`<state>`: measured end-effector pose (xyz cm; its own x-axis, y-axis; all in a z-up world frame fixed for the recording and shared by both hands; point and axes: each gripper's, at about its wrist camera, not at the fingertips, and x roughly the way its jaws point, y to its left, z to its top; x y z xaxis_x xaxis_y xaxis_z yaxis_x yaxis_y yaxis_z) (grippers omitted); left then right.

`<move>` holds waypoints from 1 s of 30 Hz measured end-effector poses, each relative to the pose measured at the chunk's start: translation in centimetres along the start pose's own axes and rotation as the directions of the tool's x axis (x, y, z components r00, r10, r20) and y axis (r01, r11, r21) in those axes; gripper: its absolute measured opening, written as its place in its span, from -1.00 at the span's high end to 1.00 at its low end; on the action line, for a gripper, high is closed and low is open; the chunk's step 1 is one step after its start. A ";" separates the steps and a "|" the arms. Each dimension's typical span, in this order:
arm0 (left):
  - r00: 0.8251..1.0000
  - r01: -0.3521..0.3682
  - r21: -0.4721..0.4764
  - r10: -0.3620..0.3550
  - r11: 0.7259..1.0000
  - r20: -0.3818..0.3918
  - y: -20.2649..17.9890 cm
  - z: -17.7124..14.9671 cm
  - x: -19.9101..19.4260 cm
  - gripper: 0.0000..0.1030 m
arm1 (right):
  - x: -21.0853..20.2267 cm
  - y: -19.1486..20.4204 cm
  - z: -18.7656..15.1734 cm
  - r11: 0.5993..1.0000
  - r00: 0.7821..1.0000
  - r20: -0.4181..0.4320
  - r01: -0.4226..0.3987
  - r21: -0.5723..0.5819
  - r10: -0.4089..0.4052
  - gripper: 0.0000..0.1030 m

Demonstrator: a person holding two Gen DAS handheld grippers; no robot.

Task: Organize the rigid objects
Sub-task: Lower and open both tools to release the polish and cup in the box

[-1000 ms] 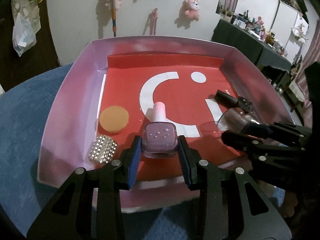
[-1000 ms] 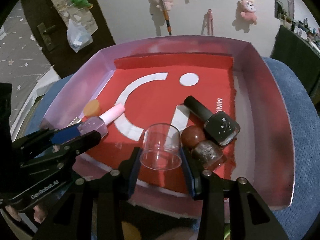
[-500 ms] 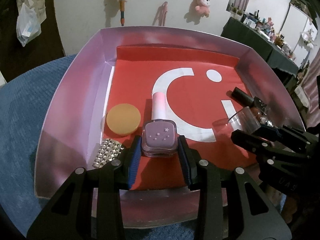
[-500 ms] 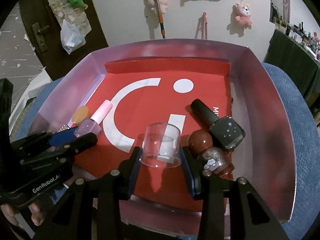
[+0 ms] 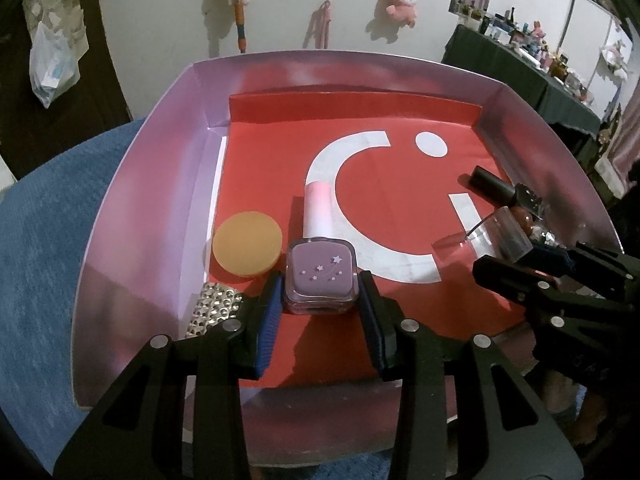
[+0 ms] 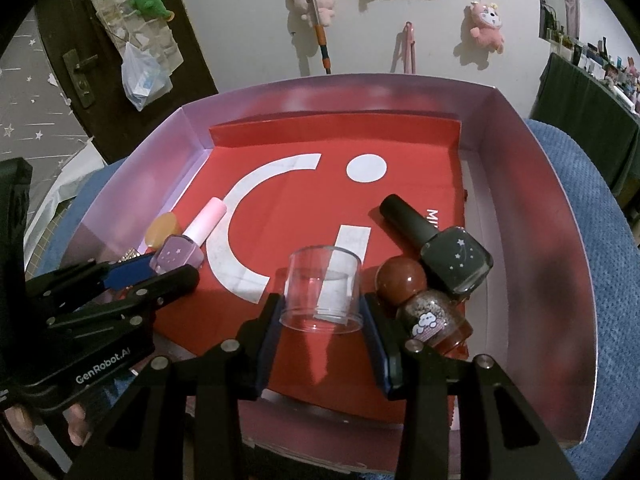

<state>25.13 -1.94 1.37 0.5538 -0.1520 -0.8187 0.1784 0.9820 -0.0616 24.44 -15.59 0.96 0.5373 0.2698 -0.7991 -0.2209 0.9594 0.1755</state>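
Nearest: the left gripper [image 5: 319,292] has its jaws clenched on a square lilac nail polish bottle with little white stars and a pale pink cap [image 5: 320,276]. The bottle lies flat on the red liner, near the left, with its cap pointing away. The right gripper [image 6: 322,312] is grasping a clear plastic cylinder cup [image 6: 322,280] by its sides, near the middle of the box, a bit right of the lilac bottle.

Everything sits in a shallow pinkish-lilac cardboard box [image 5: 132,220] with a red paper liner printed with a white curve and dot [image 5: 400,184]. The box rests on a blue textured cloth [image 5: 48,240].

It's pretty crowded around the jaws:
- **Near left corner:** a rhinestone-studded silver thing [image 5: 214,308] is just beside the left jaw.
- **Just beyond it:** a round orange sponge puff [image 5: 246,244] almost touches the lilac bottle.
- **Right of the cup:** a brown glitter bottle with a round brown cap and a cloud sticker [image 6: 432,316] is jammed against the right jaw.
- **Next to that:** a dark nail polish bottle with stars [image 6: 456,260] lies on its side, touching the brown one.

The far half of the liner is bare, and the box walls stand up on all sides.

Further back there's a white wall [image 6: 440,0] with a pink plush toy [image 6: 486,24] hanging on it. A dark door [image 6: 100,128] at far left has a plastic bag [image 6: 144,76] on it, and a dark-draped table [image 5: 500,56] at far right is loaded with small bottles.
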 end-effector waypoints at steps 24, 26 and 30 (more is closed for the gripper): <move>0.999 0.043 0.115 -0.040 0.992 -0.025 -1.1 0.5 1.4 -0.86 | -0.5 -0.4 -0.6 0.999 0.999 -0.010 -0.032 0.012 0.032 0.18; 0.999 0.042 0.126 -0.039 0.991 -0.026 -1.1 0.3 1.2 -0.86 | -0.6 -0.5 -0.6 0.999 0.999 -0.014 -0.032 0.010 0.033 0.18; 0.998 0.048 0.132 -0.043 0.990 -0.040 -1.5 -0.1 0.9 -0.86 | -0.7 -0.6 -0.9 0.999 0.999 -0.025 -0.040 0.000 0.040 0.18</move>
<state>25.26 -3.57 0.65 0.5125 -0.1891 -0.8376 0.3101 0.9504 -0.0248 23.47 -16.39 0.95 0.5078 0.3061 -0.8052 -0.2420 0.9478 0.2077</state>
